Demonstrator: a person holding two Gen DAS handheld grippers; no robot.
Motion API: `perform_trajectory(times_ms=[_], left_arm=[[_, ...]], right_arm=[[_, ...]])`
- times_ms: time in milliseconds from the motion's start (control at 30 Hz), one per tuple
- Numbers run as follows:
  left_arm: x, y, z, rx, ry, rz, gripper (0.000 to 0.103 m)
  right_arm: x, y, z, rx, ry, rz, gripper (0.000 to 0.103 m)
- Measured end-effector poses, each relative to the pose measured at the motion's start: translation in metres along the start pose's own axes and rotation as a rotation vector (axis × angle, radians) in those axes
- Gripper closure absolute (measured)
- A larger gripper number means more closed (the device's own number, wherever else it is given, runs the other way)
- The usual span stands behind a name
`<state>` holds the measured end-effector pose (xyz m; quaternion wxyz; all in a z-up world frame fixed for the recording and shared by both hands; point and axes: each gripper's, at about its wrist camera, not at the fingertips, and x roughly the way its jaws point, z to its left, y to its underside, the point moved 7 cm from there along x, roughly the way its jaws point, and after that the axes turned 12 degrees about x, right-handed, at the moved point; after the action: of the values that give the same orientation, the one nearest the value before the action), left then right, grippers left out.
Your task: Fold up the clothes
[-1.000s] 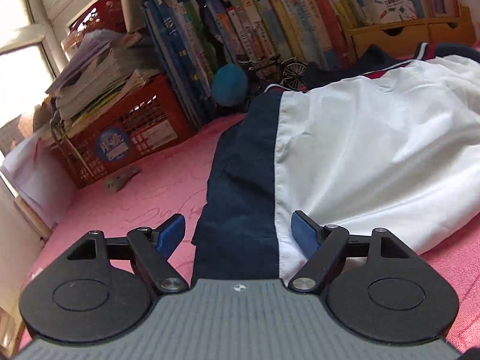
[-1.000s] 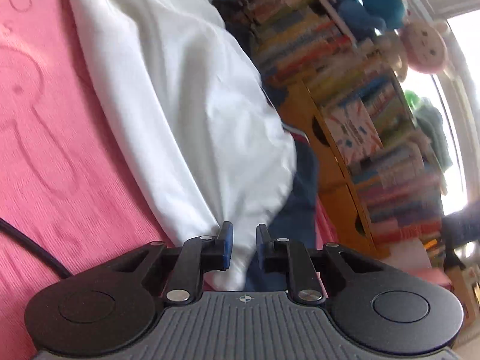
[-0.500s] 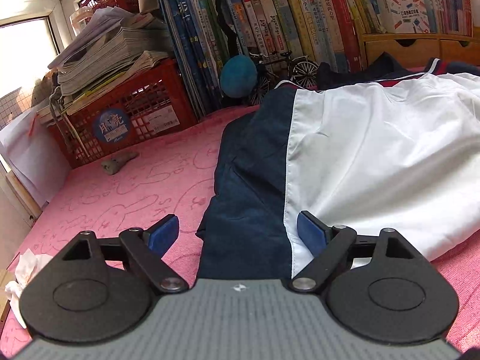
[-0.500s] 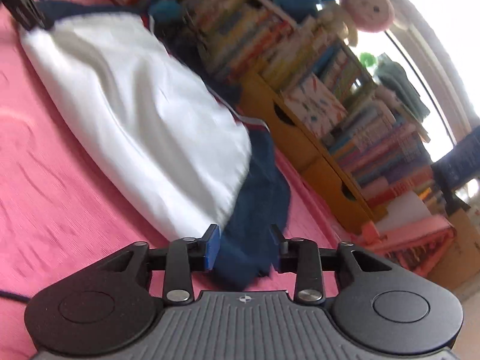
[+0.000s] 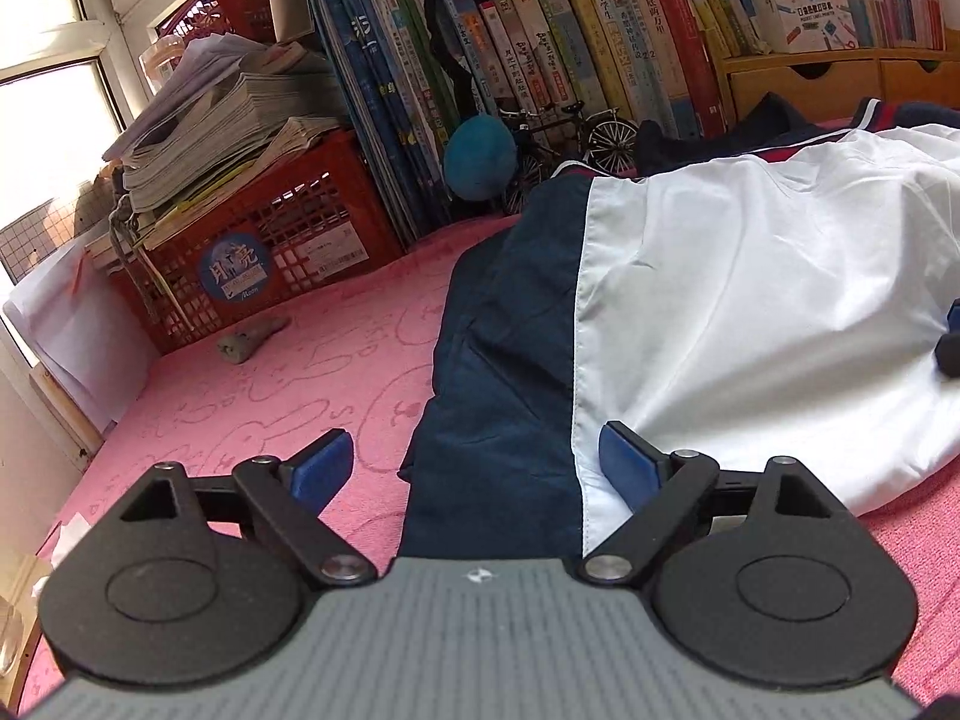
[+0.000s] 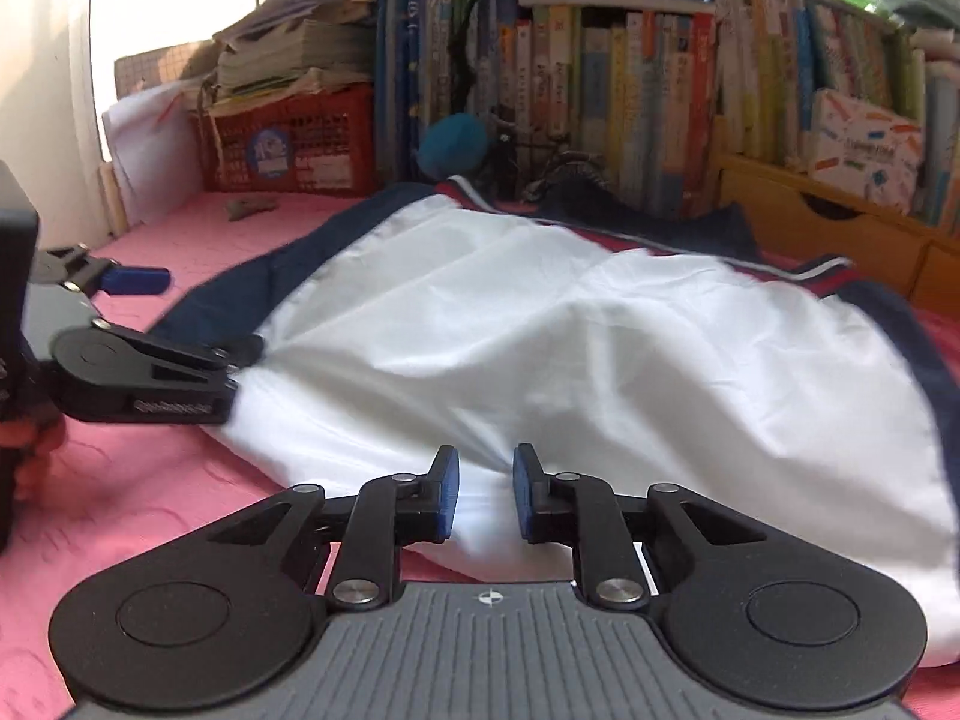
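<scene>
A white and navy jacket (image 5: 750, 300) is spread on the pink blanket (image 5: 270, 372), in front of the row of books (image 5: 570, 48) and just beside the red crate (image 5: 270, 240). The left gripper (image 5: 474, 468) is held with its jaws wide apart; the navy side panel and the seam of the jacket lie between the pads, and no cloth is pinched. Its jaws are a little wider than in the earlier frame, and its view is nearly unchanged. The right gripper (image 6: 485, 492) is seen at the near white edge of the jacket, its jaws narrow and closing, with white cloth visible in the gap; contact by the pads cannot be confirmed. Compared with the earlier frame, the right view is rolled from a steep tilt to level, and the left gripper is now visible in it.
</scene>
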<state>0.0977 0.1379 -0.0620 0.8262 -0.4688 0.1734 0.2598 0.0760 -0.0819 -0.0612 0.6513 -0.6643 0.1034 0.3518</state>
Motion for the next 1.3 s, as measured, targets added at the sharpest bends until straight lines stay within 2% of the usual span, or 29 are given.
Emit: perform_trajectory(times_ms=[133, 167, 233, 267, 300, 367, 433, 500, 633, 733, 800, 867, 933, 967, 1067, 1100, 1133, 1200, 1300], left_arm=[[0.003, 0.002, 0.006, -0.050, 0.038, 0.008, 0.010], [0.004, 0.003, 0.007, -0.062, 0.047, 0.011, 0.010], [0.006, 0.004, 0.009, -0.085, 0.062, 0.015, 0.009], [0.006, 0.005, 0.010, -0.094, 0.068, 0.017, 0.008], [0.007, 0.005, 0.011, -0.101, 0.070, 0.020, 0.008], [0.007, 0.006, 0.012, -0.113, 0.074, 0.024, 0.006], [0.008, 0.006, 0.013, -0.125, 0.079, 0.025, 0.005], [0.009, 0.012, 0.022, -0.188, 0.117, 0.023, 0.005], [0.022, 0.047, 0.066, -0.441, 0.165, 0.071, 0.003], [0.015, 0.054, 0.082, -0.480, 0.139, 0.095, 0.002], [0.002, 0.043, 0.079, -0.426, 0.064, 0.080, 0.008], [-0.014, 0.022, 0.069, -0.343, -0.008, 0.019, 0.015], [-0.030, -0.005, 0.049, -0.302, 0.037, -0.077, 0.015], [-0.037, -0.019, 0.036, -0.288, 0.087, -0.126, 0.015], [-0.052, -0.056, -0.020, -0.163, 0.242, -0.209, 0.015], [-0.057, -0.068, -0.040, -0.120, 0.293, -0.235, 0.020], [-0.060, -0.076, -0.058, -0.071, 0.329, -0.250, 0.025], [-0.053, -0.085, -0.087, 0.014, 0.363, -0.243, 0.042], [-0.026, -0.088, -0.106, 0.079, 0.334, -0.188, 0.045]], right_arm=[[-0.017, -0.003, -0.101, 0.110, 0.269, -0.022, 0.076], [-0.024, -0.006, -0.129, 0.161, 0.327, -0.019, 0.076], [-0.036, -0.003, -0.167, 0.181, 0.412, -0.033, 0.076], [-0.042, -0.001, -0.186, 0.188, 0.454, -0.041, 0.067], [-0.045, 0.001, -0.195, 0.223, 0.439, -0.039, 0.056], [-0.047, 0.004, -0.206, 0.292, 0.402, -0.040, 0.055], [-0.046, 0.005, -0.206, 0.294, 0.405, -0.042, 0.055], [-0.045, 0.004, -0.203, 0.285, 0.409, -0.042, 0.055], [-0.044, 0.003, -0.201, 0.278, 0.411, -0.041, 0.055], [-0.044, 0.003, -0.201, 0.276, 0.409, -0.041, 0.053], [-0.044, 0.002, -0.200, 0.275, 0.408, -0.040, 0.053], [-0.044, 0.002, -0.200, 0.273, 0.407, -0.040, 0.053], [-0.044, 0.002, -0.200, 0.273, 0.407, -0.040, 0.053], [-0.044, 0.002, -0.200, 0.273, 0.406, -0.040, 0.053], [-0.044, 0.002, -0.200, 0.274, 0.405, -0.039, 0.053], [-0.044, 0.002, -0.201, 0.275, 0.405, -0.039, 0.052], [-0.044, 0.002, -0.201, 0.276, 0.404, -0.039, 0.052], [-0.044, 0.002, -0.202, 0.284, 0.402, -0.039, 0.051], [-0.044, 0.002, -0.204, 0.300, 0.396, -0.038, 0.049]])
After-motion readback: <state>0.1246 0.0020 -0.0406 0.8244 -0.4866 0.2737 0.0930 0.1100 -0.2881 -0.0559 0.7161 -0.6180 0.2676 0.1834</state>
